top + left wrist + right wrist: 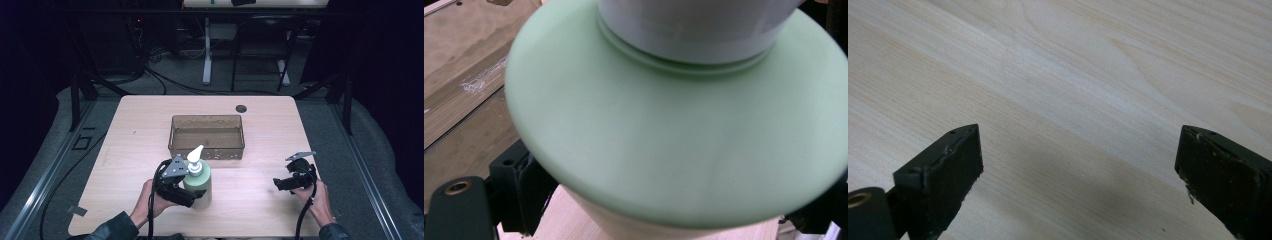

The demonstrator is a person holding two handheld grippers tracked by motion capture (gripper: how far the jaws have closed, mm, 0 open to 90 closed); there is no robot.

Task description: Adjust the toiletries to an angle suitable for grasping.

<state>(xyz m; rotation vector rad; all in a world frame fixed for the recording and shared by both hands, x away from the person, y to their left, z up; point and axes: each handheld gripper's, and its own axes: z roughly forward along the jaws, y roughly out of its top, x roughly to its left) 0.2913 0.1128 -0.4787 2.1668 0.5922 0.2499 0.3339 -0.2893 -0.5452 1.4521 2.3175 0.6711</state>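
Left gripper [192,196] around the green pump bottle [198,182], right gripper [276,184] idle and wide open.

Bottle upright on the wooden table [260,125], near the front edge, just in front of the clear brown tray [207,136]. Jaws set either side of the bottle's body, close against it; whether the pads actually press cannot be told. In the left gripper view, green shoulder [674,140] and white collar [694,30] blurred and huge, top of the pump cut off, both jaws mostly hidden behind the body, contact faces out of sight. White nozzle [196,152] clear from above, pointing up and back. Over on the right, held low above bare tabletop, well apart from the bottle, jaws spread wide with nothing between them, tips cut by the frame's bottom edge in the right gripper view.
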